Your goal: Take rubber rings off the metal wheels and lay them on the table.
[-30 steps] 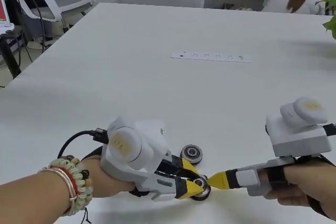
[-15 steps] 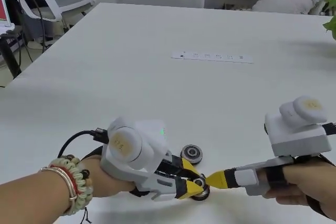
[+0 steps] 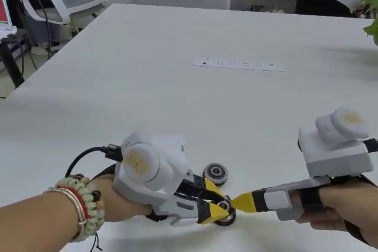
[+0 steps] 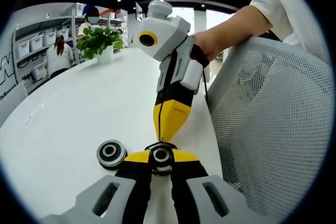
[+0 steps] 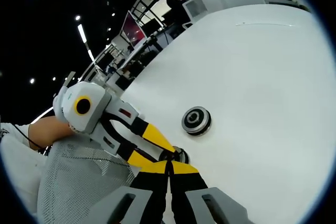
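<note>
Head view: almost nothing moved in the last sec. We still have the left gripper [image 3: 220,208] squeezed tight on one wheel [image 3: 227,214] near the table [image 3: 177,75] edge, & the right gripper [image 3: 238,204], jaws pressed together, still sits at its rubber ring [image 4: 161,172]. Can't tell if it has rubber pinched. Ring looks still on, so the pull isn't done. 2nd wheel [image 3: 215,173] waits just beside.
</note>
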